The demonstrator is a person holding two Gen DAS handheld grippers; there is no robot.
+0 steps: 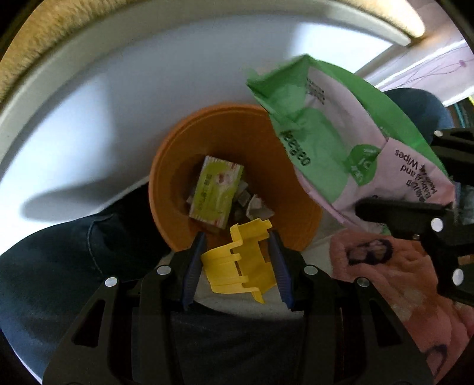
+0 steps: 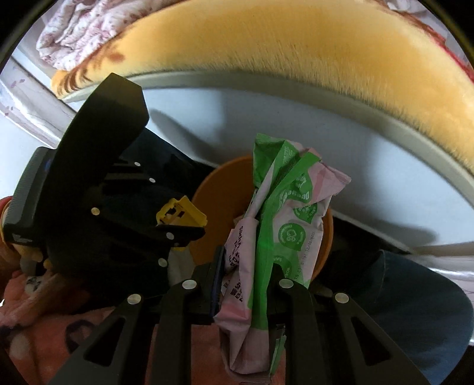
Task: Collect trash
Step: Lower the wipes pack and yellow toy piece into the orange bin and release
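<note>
Hovering at the orange bin's (image 1: 237,177) six o'clock rim, your left gripper (image 1: 237,251) clamps the yellow plastic piece (image 1: 240,260); its long axis points straight at the opening. At two o'clock, your right gripper (image 2: 246,281) pinches the wipes pack (image 2: 275,237), upright above that bin.

Pale floor (image 1: 97,124) in sunlight, tan furry blanket (image 2: 296,50), floral bedding (image 2: 80,26)

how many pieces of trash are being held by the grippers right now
2. A yellow plastic piece sits between the left gripper's fingers, and a green and pink wipes pack is clamped in the right gripper, both over the orange bin.
</note>
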